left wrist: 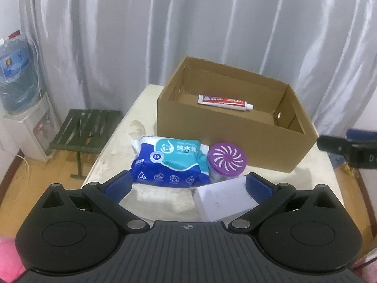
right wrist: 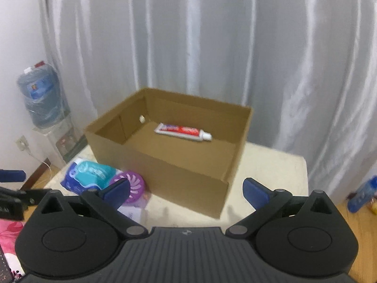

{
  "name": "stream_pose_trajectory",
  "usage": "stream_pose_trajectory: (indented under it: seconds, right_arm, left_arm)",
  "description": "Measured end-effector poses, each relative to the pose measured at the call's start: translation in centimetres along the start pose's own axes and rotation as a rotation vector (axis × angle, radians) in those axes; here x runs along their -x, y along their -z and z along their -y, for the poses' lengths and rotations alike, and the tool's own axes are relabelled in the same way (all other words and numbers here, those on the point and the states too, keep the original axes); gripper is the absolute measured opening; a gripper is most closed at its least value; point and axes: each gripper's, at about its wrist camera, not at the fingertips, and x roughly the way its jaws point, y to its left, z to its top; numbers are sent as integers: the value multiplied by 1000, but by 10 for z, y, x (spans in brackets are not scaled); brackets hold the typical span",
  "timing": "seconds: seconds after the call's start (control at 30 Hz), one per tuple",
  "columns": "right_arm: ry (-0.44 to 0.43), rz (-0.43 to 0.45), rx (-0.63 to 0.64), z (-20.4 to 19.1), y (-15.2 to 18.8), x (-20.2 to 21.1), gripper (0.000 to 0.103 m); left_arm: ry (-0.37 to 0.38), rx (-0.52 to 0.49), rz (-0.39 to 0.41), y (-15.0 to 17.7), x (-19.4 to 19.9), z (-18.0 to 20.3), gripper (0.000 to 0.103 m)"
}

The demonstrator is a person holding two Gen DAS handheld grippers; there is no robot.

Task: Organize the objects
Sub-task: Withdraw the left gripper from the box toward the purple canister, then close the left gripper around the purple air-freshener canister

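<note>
An open cardboard box (left wrist: 235, 141) (right wrist: 188, 176) stands on a cream table (left wrist: 141, 108) (right wrist: 271, 165), with a red and white toothpaste tube (left wrist: 225, 102) (right wrist: 183, 132) lying inside it. In front of the box lie a blue wet-wipes pack (left wrist: 169, 162) (right wrist: 89, 174), a purple-lidded jar (left wrist: 227, 159) (right wrist: 133, 186) and a white box (left wrist: 223, 200) (right wrist: 132, 212). My left gripper (left wrist: 188, 186) hovers open just short of these three. My right gripper (right wrist: 186, 192) is open and empty before the cardboard box's near corner.
A water dispenser (left wrist: 23, 108) (right wrist: 42, 103) and a green stool (left wrist: 87, 127) stand left of the table. Grey curtains hang behind. A blue bottle (right wrist: 362, 195) lies on the floor at the right. Pink fabric (left wrist: 9, 254) shows at the lower left.
</note>
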Motion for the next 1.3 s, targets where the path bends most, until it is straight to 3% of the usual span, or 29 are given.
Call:
stream_pose_trajectory:
  seconds: [0.13,0.33,0.67,0.87,1.03,1.23,1.3]
  right_arm:
    - [-45,44,21,-4,0,2,103]
    - [-188,17,-130,13,13,-6,103]
    - [-237,-41,-229,18,29,-22,103]
    - [-274,-52,-288,20,35,-31,100]
    - [-294,-62,-325,20,31,-44,95]
    - [-322,-118,-373,20,25,-67,88]
    - [-329,-129,-384,22,24,-75,84]
  left_arm:
    - [-9,-16,51,11,0,4,103]
    - [-1,-21,-28,22,-13,8,103]
    - [-41,-102,-28,29,-24,21,102]
    - [-14,-171,-3,27,-31,35,101]
    - [4,-238,43,25,-38,45,95]
    - [28,-243,18,19,-53,48,91]
    - [37,-251,19,16,-59,50,81]
